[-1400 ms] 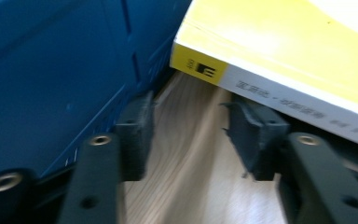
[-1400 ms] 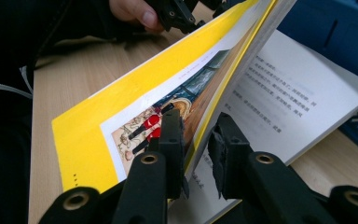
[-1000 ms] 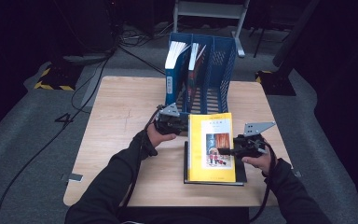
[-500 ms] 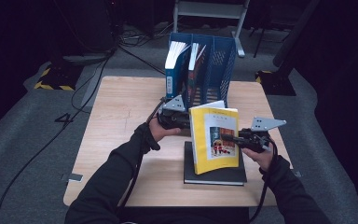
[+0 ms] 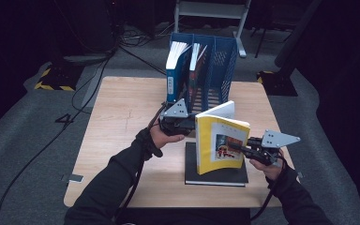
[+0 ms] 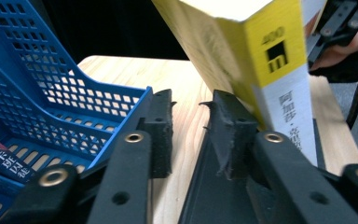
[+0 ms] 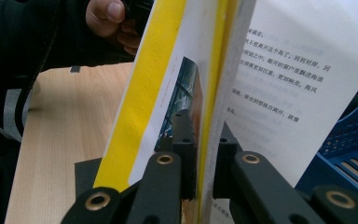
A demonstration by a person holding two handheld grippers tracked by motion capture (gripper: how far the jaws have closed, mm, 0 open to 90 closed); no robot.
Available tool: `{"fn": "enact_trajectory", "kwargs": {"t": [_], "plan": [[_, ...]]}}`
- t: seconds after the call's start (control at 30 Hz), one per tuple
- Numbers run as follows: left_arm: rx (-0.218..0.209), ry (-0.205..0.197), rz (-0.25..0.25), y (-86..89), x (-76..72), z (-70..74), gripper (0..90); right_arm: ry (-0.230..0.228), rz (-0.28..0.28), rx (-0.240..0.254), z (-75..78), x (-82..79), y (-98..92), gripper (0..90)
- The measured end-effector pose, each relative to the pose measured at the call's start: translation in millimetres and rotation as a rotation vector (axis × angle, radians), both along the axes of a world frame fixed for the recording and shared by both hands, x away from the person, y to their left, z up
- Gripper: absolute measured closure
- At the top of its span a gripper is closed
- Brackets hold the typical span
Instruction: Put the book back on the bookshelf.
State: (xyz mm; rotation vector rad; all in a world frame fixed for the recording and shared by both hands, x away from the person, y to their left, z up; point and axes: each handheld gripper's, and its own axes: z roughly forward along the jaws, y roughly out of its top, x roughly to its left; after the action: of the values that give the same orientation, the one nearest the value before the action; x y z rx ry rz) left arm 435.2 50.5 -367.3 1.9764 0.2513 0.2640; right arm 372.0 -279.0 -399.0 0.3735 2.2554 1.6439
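Now two books [image 5: 180, 70] racked, right tool [image 5: 240, 149] pinching one yellow book [image 5: 219, 143]

Person wearing dark long sleeves [image 5: 117, 173]. The left gripper [image 6: 191, 133] and right gripper [image 7: 204, 154] are showing black jaws with brass-coloured rivets at the joints. Each is carrying a grey three-cornered plate [image 5: 277, 139] on top, and a black cable [image 5: 138, 176] is trailing along the forearm.

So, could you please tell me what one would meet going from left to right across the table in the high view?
Left gripper → yellow book, standing up on the black book → right gripper, clamped on the yellow book's front cover.
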Motion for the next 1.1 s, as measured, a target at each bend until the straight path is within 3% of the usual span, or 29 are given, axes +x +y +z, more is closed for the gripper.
{"fn": "enact_trajectory", "kwargs": {"t": [0.2,0.33,0.47,0.57,0.67,0.73,0.9,1.1], "plan": [[0.013,-0.019,0.032,8.8,-16.1,0.4,55.5,-0.023,0.005,-0.009,-0.6,-8.3,-5.1,84.6],[0.026,-0.003,0.050,17.3,-28.9,-6.8,44.5,-0.025,0.010,-0.012,-1.3,-10.4,-7.1,84.6],[0.076,0.002,0.057,21.4,-40.4,-16.4,35.7,-0.026,0.008,-0.013,-1.0,-12.0,-6.5,84.6],[0.076,0.039,0.036,21.8,-47.9,-24.0,29.4,-0.029,0.009,-0.015,-1.0,-12.4,-6.7,84.5],[0.081,0.077,-0.002,10.6,-56.6,-34.0,24.4,-0.038,0.012,-0.019,-0.4,-13.8,-5.7,84.5],[0.085,0.080,-0.009,6.6,-58.0,-35.4,22.5,-0.037,0.016,-0.018,-0.3,-14.3,-5.6,84.4],[0.046,0.118,-0.036,-18.8,-56.6,-43.0,23.3,-0.041,0.029,-0.017,-0.1,-17.4,-7.3,84.3],[0.014,0.111,-0.042,-34.1,-51.7,-44.3,26.1,-0.048,0.035,-0.020,0.1,-19.8,-7.6,84.3]]}}
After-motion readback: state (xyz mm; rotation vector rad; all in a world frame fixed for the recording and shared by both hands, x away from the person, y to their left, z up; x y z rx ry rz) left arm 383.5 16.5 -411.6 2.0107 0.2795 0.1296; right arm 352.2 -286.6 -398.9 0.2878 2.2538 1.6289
